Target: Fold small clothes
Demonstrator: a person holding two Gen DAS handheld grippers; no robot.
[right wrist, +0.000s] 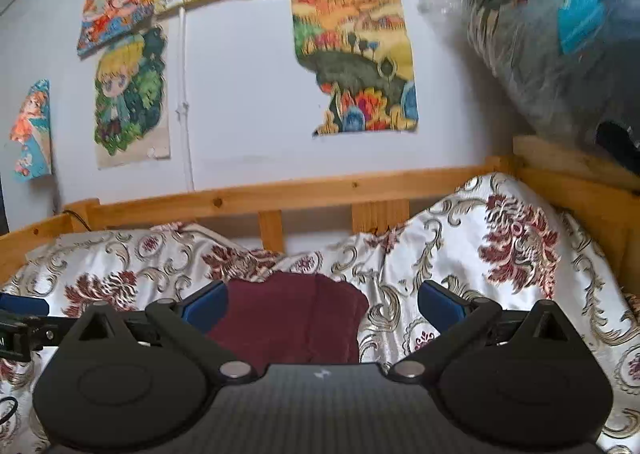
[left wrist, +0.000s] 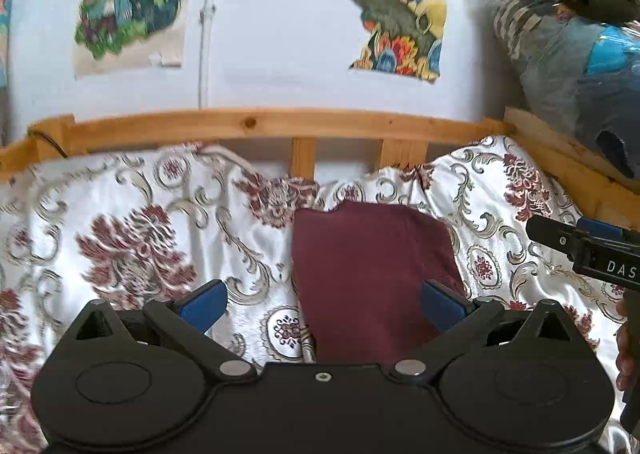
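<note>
A wooden-framed bed carried a white satin cover patterned with red flowers and grey scrolls; a folded maroon garment lay flat on that rumpled cover.

The bedspread lies open left and right of the folded cloth; a wooden rail closes the far side, a wrapped bundle overhangs the right corner

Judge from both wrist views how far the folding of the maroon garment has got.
Done: the maroon garment lies as a compact folded shape on the patterned bedspread. In hand: nothing; the left gripper and right gripper are open and clear of it. Left: no other small clothes to fold are visible.
</note>
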